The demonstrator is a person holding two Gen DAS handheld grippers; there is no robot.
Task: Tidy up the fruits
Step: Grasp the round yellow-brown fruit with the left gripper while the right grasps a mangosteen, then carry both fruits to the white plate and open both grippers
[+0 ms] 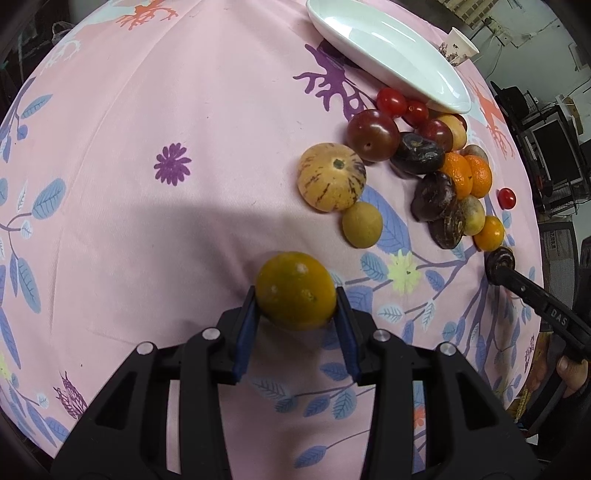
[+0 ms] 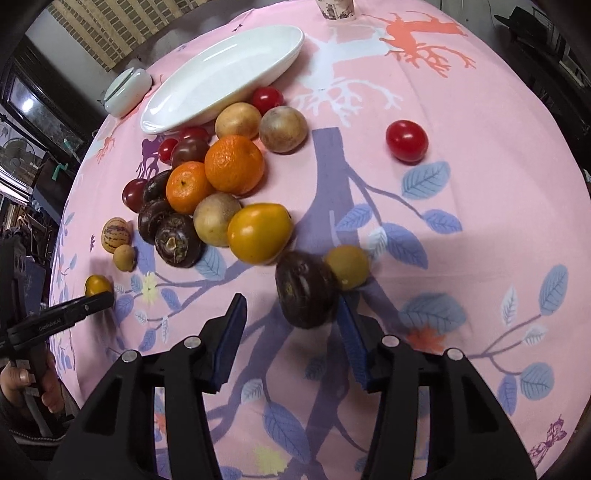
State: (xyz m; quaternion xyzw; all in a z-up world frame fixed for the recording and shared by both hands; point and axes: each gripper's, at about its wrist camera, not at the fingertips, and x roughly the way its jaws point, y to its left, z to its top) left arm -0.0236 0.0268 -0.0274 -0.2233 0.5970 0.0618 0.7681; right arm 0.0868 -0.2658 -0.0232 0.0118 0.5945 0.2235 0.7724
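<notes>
My left gripper (image 1: 295, 295) is shut on a small yellow-orange citrus (image 1: 295, 290), held just over the pink floral cloth (image 1: 184, 221). A pile of mixed fruit lies ahead to the right: a striped yellow melon-like fruit (image 1: 331, 176), dark tomatoes, two mandarins (image 2: 234, 164), and brown-black chestnut-like fruits (image 2: 179, 240). In the right wrist view my right gripper (image 2: 291, 297) straddles one such dark fruit (image 2: 306, 290). This fruit rests against the right pad, with a clear gap to the left pad. A small tan fruit (image 2: 347, 266) sits just behind it.
A white oval dish (image 2: 221, 74) lies beyond the pile, with a paper cup (image 2: 336, 9) and a small white holder (image 2: 127, 90) further back. One red tomato (image 2: 406, 140) sits apart on the right. A person's hand (image 2: 33, 384) holds the left gripper's handle.
</notes>
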